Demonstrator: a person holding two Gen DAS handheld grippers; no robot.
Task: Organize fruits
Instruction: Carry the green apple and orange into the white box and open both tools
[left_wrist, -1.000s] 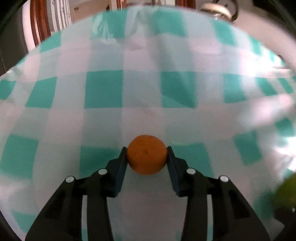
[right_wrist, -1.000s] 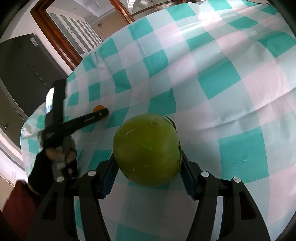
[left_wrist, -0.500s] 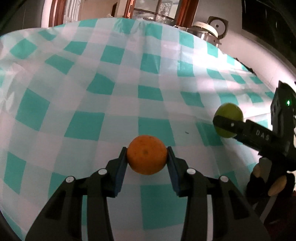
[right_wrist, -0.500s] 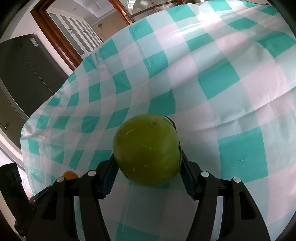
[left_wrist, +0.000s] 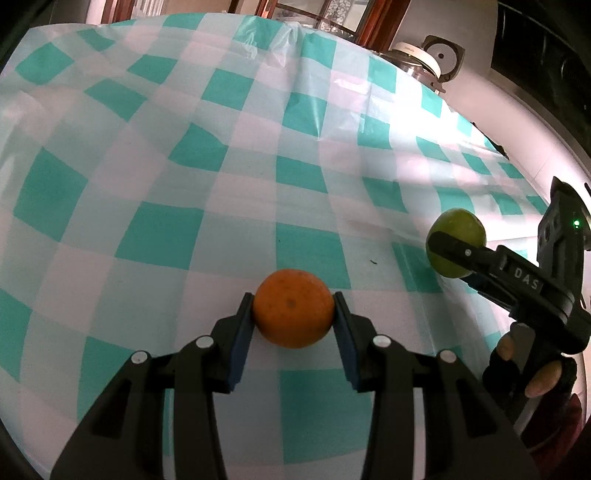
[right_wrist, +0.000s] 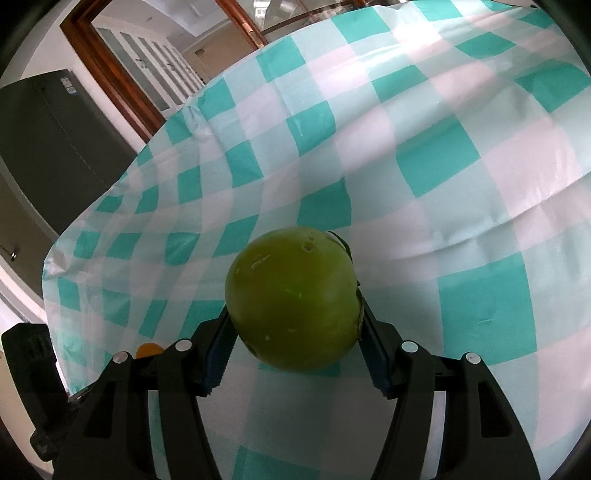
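Observation:
My left gripper (left_wrist: 293, 314) is shut on a small orange (left_wrist: 293, 308), its blue pads pressed against both sides, just above the teal and white checked tablecloth (left_wrist: 207, 206). To its right in the left wrist view, the right gripper (left_wrist: 448, 253) holds a green apple (left_wrist: 458, 230), with a gloved hand (left_wrist: 528, 373) below on its handle. In the right wrist view, my right gripper (right_wrist: 293, 328) is shut on the green apple (right_wrist: 291, 299), which fills the middle. A sliver of the orange (right_wrist: 147, 349) peeks out at lower left behind a finger.
A wrinkle ridge (right_wrist: 498, 225) runs across the cloth at right. The table's far edge drops off toward a dark fridge (right_wrist: 48, 147) and a wooden door frame (right_wrist: 110, 70). A white appliance (left_wrist: 421, 61) stands beyond the table's back corner.
My left gripper swung across the table with the orange, so the right gripper and apple came into its view at right. The right gripper and apple stayed put.

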